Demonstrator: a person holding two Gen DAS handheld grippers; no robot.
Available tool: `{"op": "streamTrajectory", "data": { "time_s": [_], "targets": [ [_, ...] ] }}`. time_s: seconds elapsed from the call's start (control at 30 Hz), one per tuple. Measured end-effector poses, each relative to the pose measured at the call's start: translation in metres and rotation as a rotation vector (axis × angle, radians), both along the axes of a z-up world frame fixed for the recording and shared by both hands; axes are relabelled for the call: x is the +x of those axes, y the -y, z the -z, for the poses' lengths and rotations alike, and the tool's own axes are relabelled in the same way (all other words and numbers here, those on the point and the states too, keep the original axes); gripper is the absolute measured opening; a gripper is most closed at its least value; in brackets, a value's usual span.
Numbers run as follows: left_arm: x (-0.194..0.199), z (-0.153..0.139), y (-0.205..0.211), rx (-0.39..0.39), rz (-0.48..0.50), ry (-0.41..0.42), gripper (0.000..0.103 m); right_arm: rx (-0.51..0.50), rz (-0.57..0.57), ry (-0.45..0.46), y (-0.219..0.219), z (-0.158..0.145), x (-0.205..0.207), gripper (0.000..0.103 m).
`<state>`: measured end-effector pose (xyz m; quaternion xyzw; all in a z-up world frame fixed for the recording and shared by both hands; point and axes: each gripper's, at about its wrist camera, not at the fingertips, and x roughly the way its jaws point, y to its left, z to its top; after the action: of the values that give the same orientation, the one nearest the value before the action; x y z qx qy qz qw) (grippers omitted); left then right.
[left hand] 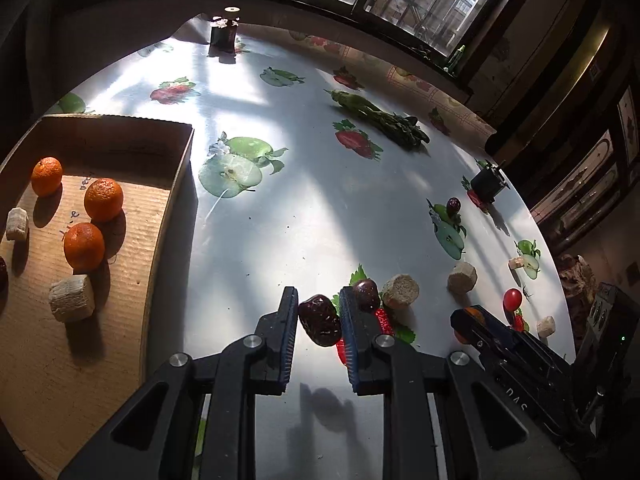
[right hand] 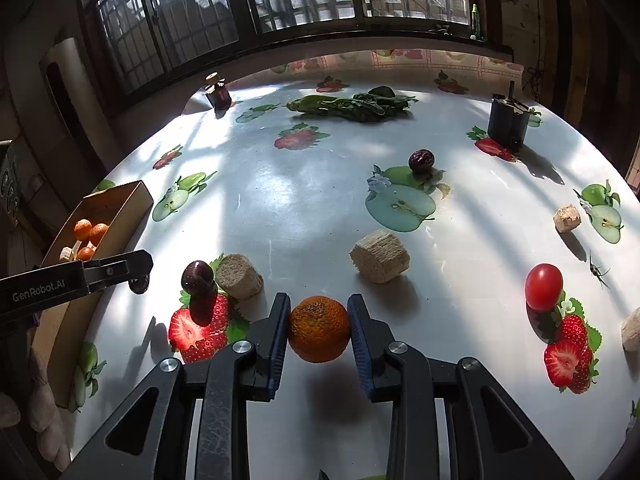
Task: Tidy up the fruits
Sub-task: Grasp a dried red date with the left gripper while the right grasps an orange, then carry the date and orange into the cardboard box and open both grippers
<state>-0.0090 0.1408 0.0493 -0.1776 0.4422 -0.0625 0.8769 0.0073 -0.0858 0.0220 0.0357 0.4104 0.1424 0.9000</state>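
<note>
My left gripper (left hand: 319, 312) is shut on a dark red wrinkled date (left hand: 320, 320), held above the table; its shadow falls below. The same gripper (right hand: 138, 272) shows from the side in the right wrist view, date (right hand: 140, 284) under its tip. My right gripper (right hand: 319, 320) is shut on a small orange (right hand: 319, 329), pads pressing both sides. That gripper (left hand: 466, 324) appears at lower right in the left wrist view with the orange (left hand: 468, 320) at its tip. A cardboard box (left hand: 120, 152) on the left holds three oranges (left hand: 103, 199) and beige blocks (left hand: 72, 298).
On the fruit-print tablecloth lie a second date (right hand: 197, 276), a third date (right hand: 421, 160), a cherry tomato (right hand: 543, 286), several beige blocks (right hand: 380, 255), leafy greens (right hand: 352, 106), a dark jar (right hand: 218, 92) and a black container (right hand: 508, 122). The box (right hand: 120, 204) stands at the table's left edge.
</note>
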Motion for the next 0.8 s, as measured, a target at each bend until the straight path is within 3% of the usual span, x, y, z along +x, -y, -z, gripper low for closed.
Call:
{"op": "streamTrajectory", "data": {
  "time_s": [0.17, 0.33, 0.43, 0.57, 0.8],
  "targets": [
    [-0.045, -0.024, -0.033, 0.015, -0.033, 0.053, 0.020, -0.015, -0.020, 0.026, -0.011, -0.013, -0.015, 0.031],
    [-0.079, -0.038, -0.084, 0.169, -0.133, 0.088, 0.020, 0.014, -0.097, 0.054, -0.037, -0.042, -0.037, 0.032],
    [-0.085, -0.032, -0.126, 0.193, -0.211, 0.049, 0.020, 0.029, -0.175, 0.071, -0.070, -0.060, -0.045, 0.032],
    [-0.084, -0.017, -0.166, 0.220, -0.279, -0.003, 0.020, 0.086, -0.296, 0.021, -0.128, -0.069, -0.044, 0.032],
    [-0.066, 0.014, -0.204, 0.165, -0.316, -0.123, 0.020, 0.047, -0.471, -0.101, -0.239, -0.032, -0.042, 0.032]
  ]
}}
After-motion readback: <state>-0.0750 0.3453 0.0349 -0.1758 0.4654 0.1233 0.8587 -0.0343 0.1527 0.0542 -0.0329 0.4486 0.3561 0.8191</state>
